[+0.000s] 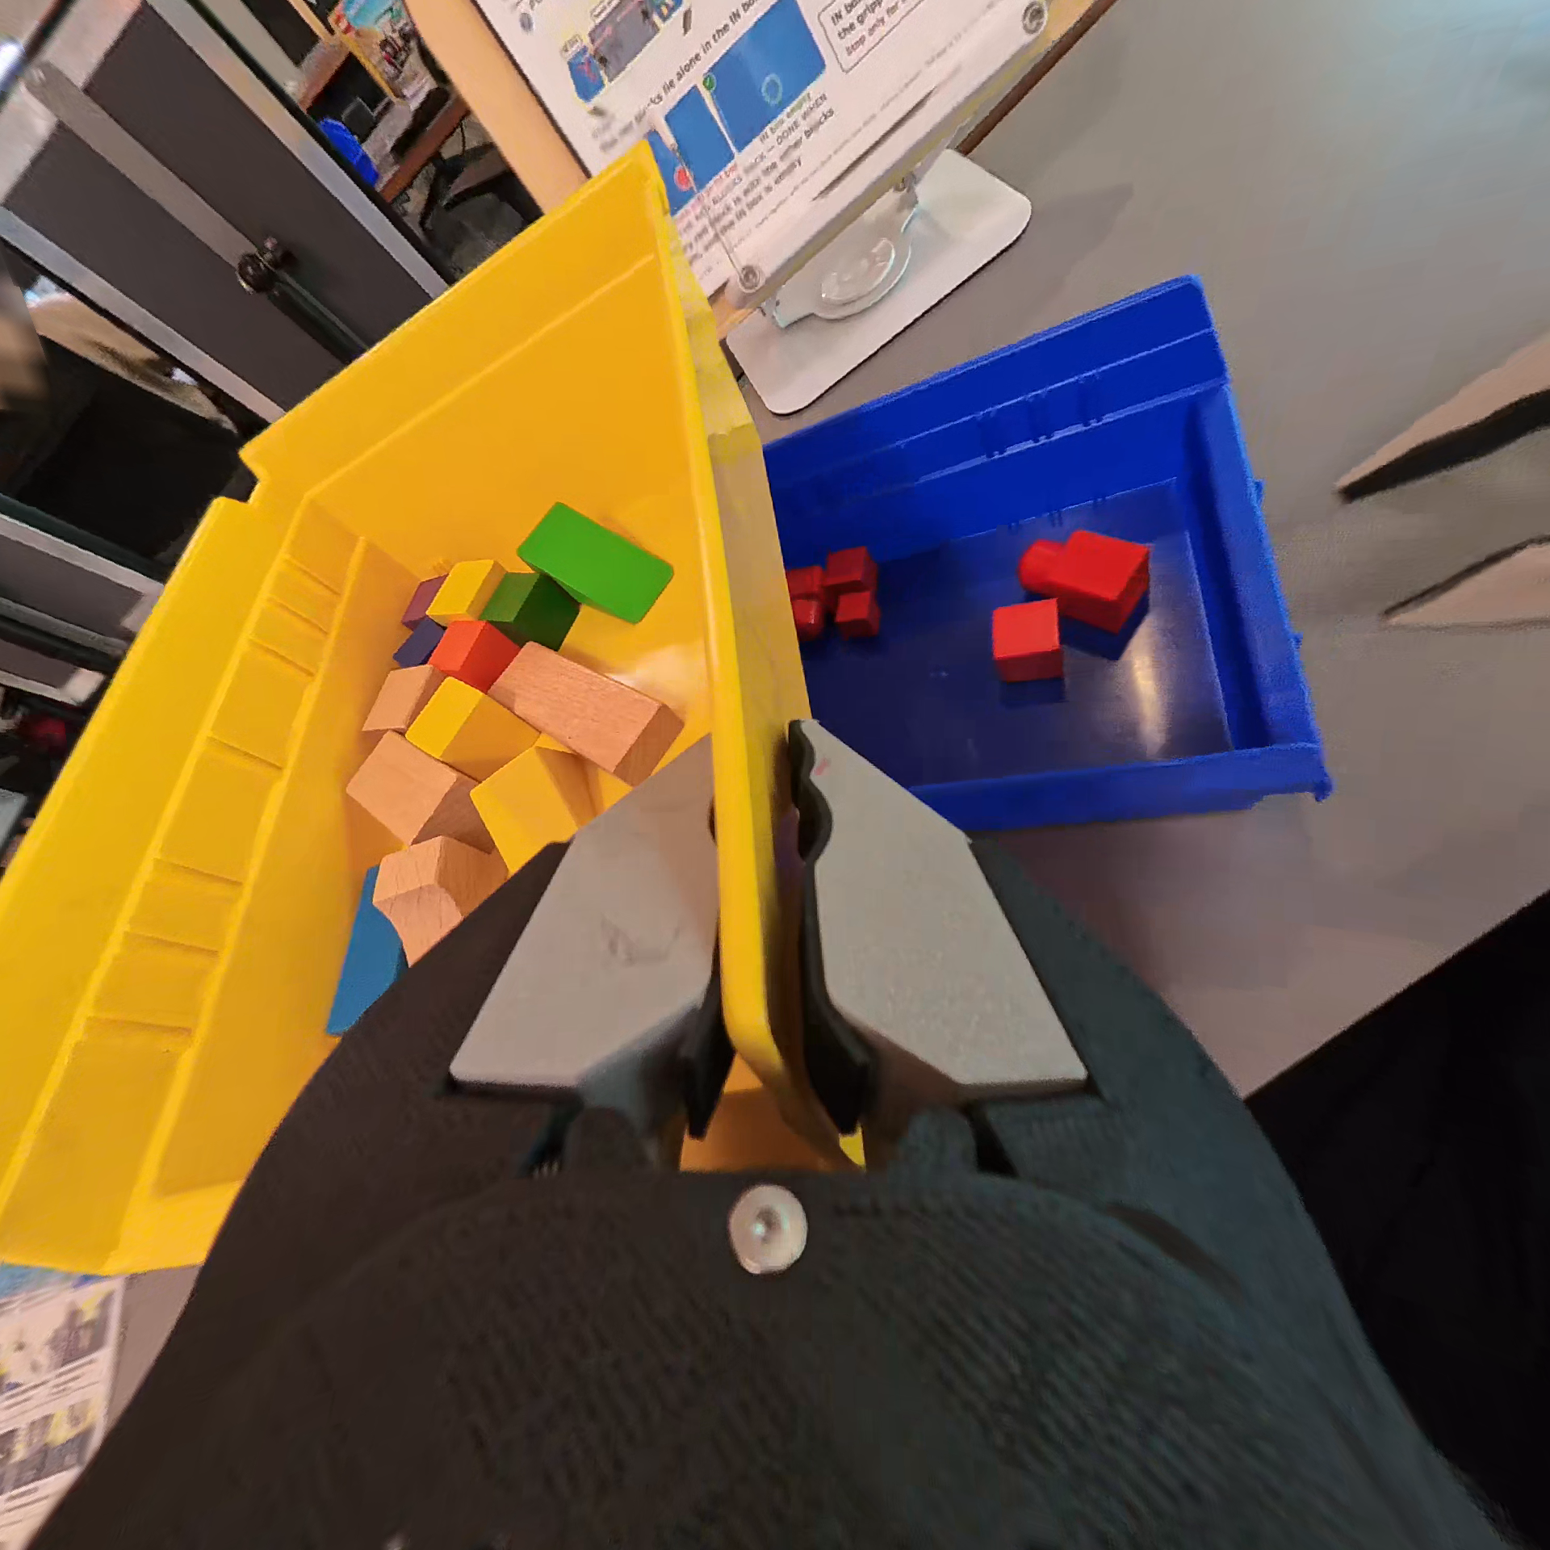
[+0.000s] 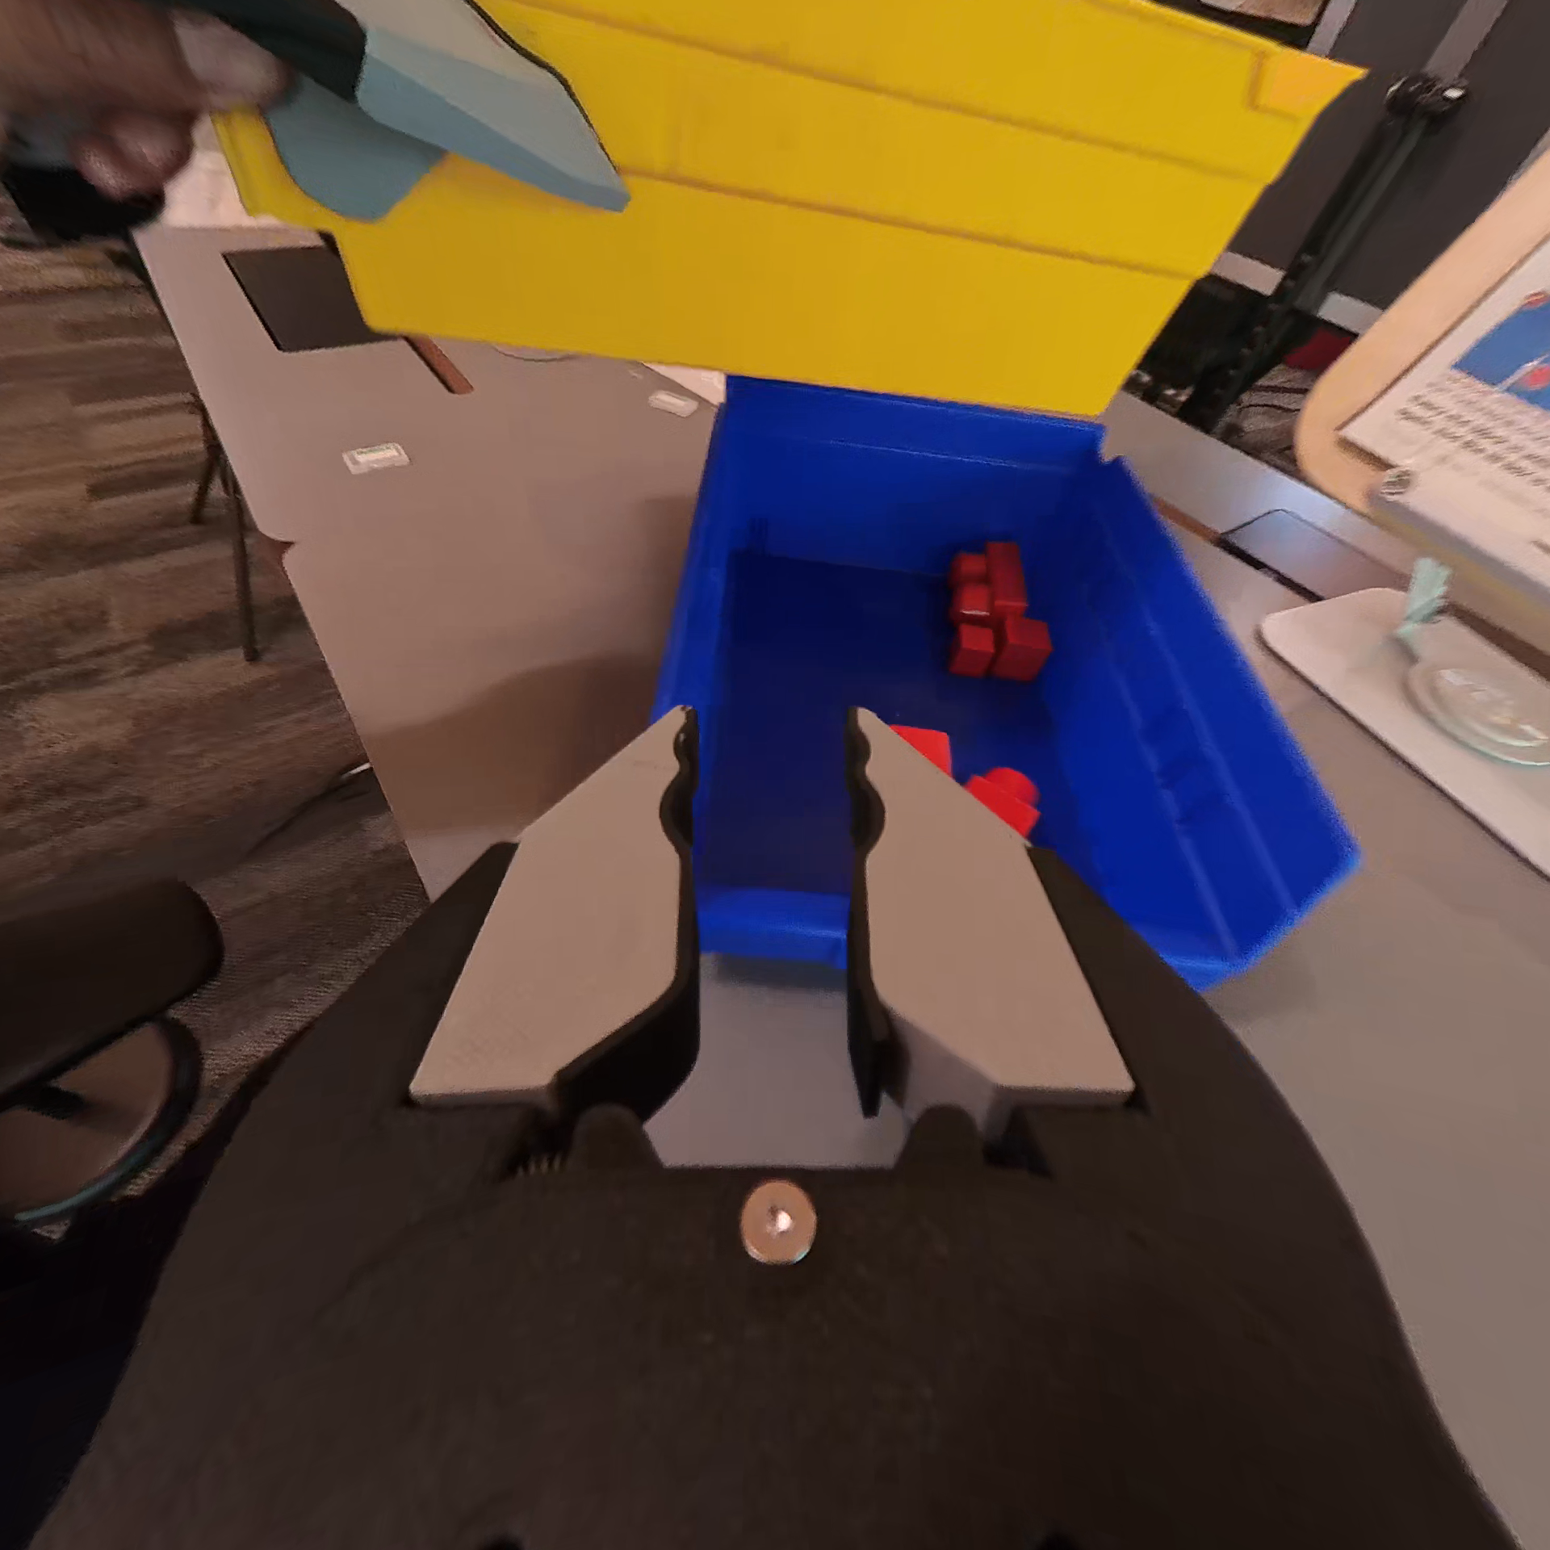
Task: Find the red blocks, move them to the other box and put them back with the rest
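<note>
Red blocks [image 1: 1069, 587] already lie gathered in the blue box [image 1: 1258, 587], one cluster against a side wall and a few more loose on its floor, so by the look of it your sorting half is nearly done. One orange-red cube [image 1: 474, 652] sits among the mixed blocks in the yellow box [image 1: 520, 436]; whether it counts as red is hard to tell, so check it. Your left gripper [image 1: 755, 755] is clamped on the yellow box's side wall, one finger inside and one outside, and the right wrist view shows that box lifted and tilted above the far end of the blue one. Your right gripper [image 2: 770, 721] hangs slack with nothing between its fingers, just over the near end of the blue box on the grey worktop [image 2: 1384, 1090]. What remains, I judge, is the return: the red blocks have yet to rejoin the rest in the yellow box.
</note>
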The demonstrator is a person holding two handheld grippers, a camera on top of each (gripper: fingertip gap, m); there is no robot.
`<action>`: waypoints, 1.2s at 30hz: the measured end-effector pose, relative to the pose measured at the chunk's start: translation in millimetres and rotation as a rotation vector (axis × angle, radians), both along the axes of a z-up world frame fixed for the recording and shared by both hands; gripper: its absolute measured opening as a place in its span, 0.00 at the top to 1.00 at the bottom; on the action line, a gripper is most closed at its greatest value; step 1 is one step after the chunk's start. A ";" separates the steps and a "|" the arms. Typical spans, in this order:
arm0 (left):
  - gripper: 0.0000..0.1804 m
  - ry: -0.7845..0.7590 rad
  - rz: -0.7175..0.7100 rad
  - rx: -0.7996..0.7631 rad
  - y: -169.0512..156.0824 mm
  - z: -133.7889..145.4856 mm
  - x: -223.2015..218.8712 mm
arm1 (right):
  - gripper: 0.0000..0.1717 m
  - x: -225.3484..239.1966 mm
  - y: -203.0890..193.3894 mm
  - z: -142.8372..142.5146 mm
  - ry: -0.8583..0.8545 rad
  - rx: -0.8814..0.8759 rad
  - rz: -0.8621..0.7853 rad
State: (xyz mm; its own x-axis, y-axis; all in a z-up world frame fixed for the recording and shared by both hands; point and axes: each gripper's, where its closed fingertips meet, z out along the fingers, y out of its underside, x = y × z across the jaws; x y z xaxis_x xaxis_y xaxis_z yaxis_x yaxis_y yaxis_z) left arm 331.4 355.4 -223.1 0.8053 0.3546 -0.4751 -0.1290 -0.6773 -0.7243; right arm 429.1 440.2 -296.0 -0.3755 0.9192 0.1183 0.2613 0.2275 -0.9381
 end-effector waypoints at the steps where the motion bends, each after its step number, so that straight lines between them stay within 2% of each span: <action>1: 0.99 0.017 -0.008 -0.017 3.5 6.4 3.6 | 0.81 7.4 10.5 3.4 0.003 0.014 -0.005; 4: 0.98 0.072 -0.041 -0.045 21.6 28.7 18.5 | 0.81 30.5 50.2 12.6 0.020 0.060 -0.055; 7: 0.98 0.100 -0.099 -0.036 53.2 49.0 43.0 | 0.81 54.7 103.3 23.1 0.051 0.096 -0.162; 11: 0.98 0.102 -0.231 -0.023 117.3 58.5 90.9 | 0.80 87.7 170.0 37.7 0.046 0.006 -0.262; 14: 0.98 0.056 -0.356 0.004 174.1 51.1 132.7 | 0.78 112.6 221.1 55.3 0.050 -0.018 -0.368; 16: 0.98 0.018 -0.432 0.007 210.8 36.1 162.1 | 0.79 133.0 251.3 69.9 0.096 -0.027 -0.442; 19: 0.97 -0.033 -0.534 -0.012 260.3 -1.4 206.8 | 0.79 157.6 278.7 85.3 0.142 -0.079 -0.489; 23: 0.97 -0.121 -0.622 -0.047 318.1 -69.1 248.2 | 0.79 177.7 306.7 95.3 0.187 -0.132 -0.546; 26: 0.98 -0.222 -0.625 -0.104 351.5 -133.2 263.3 | 0.79 178.8 318.9 90.8 0.174 -0.150 -0.568; 27: 0.97 -0.156 -0.608 -0.080 362.9 -145.3 260.3 | 0.79 176.8 320.3 87.9 0.163 -0.151 -0.570; 28: 0.97 -0.108 -0.602 -0.092 370.6 -158.5 258.1 | 0.79 173.7 320.1 85.1 0.154 -0.150 -0.568; 30: 0.95 -0.155 -0.565 -0.108 376.4 -172.4 253.4 | 0.79 165.2 315.6 77.7 0.129 -0.134 -0.557; 31: 0.94 -0.169 -0.549 -0.124 372.5 -170.7 250.0 | 0.78 160.6 312.3 74.0 0.117 -0.118 -0.554; 33: 0.82 -0.137 -0.523 -0.113 360.4 -154.5 239.2 | 0.78 151.4 304.6 67.2 0.096 -0.080 -0.546; 36: 0.73 -0.160 -0.512 -0.070 322.3 -130.9 231.2 | 0.78 137.0 285.5 55.9 0.054 -0.040 -0.499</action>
State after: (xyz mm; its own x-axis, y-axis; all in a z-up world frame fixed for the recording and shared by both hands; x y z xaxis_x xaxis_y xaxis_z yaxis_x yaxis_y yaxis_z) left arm 562.6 677.7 -354.1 0.9311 -0.1305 -0.3407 -0.3471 -0.6045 -0.7170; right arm 566.1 725.7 -240.0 0.1167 0.9894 0.0866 0.2794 0.0509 -0.9588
